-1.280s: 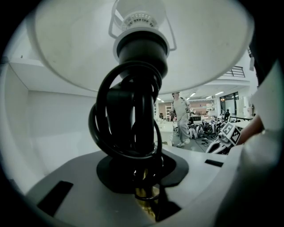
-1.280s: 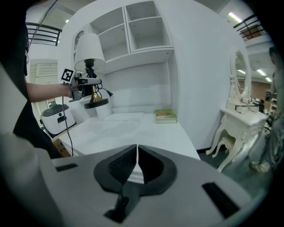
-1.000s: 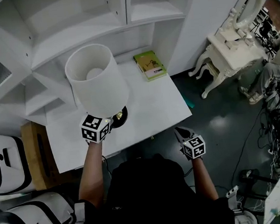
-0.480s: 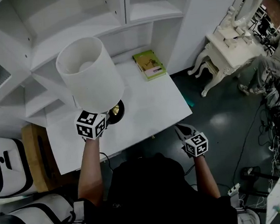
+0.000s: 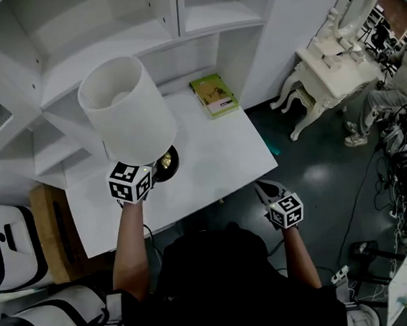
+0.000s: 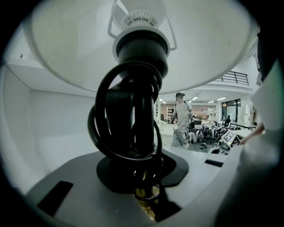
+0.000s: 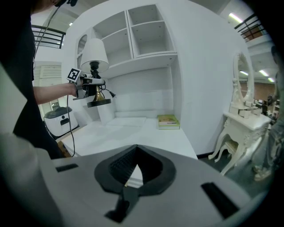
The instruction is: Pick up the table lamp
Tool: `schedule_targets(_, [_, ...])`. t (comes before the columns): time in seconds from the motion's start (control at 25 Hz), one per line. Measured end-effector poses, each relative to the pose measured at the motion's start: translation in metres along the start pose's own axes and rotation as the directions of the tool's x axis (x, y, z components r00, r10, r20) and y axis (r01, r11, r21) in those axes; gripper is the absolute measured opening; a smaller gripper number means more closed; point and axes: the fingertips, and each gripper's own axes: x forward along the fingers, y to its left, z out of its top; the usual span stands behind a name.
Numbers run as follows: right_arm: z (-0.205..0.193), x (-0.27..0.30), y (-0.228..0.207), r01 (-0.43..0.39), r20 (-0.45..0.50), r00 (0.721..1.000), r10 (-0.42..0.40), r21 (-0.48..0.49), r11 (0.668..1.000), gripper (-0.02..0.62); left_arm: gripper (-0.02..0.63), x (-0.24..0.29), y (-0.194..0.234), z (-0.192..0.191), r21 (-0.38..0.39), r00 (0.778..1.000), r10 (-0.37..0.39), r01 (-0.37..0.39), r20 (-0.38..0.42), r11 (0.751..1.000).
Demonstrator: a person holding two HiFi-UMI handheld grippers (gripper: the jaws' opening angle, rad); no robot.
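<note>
The table lamp has a white drum shade, a brass stem wound with black cord and a round black base. My left gripper is shut on the brass stem just above the base. In the right gripper view the lamp hangs clear above the white table, with the left gripper at its stem. My right gripper stands off the table's front right edge. Its jaws are shut with nothing between them, as seen at the right gripper.
A green book lies at the table's back right. White shelving rises behind it. An ornate white dressing table stands to the right, white appliances and a wooden box to the left. A person stands far off.
The lamp and my left gripper have shifted a little to the left, and the shade now leans further left. My right gripper has hardly moved.
</note>
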Motion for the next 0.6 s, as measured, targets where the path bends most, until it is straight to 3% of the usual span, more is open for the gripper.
schedule_targets(0.6, [-0.0039, 0.0004, -0.0071, 0.021, -0.01, 1.0, -0.021, 0.012, 1.0, 0.006, 0.091, 0.007, 0.0032, -0.0036, 0.009, 1.0, -0.003, 0.003, -0.009, 1.0])
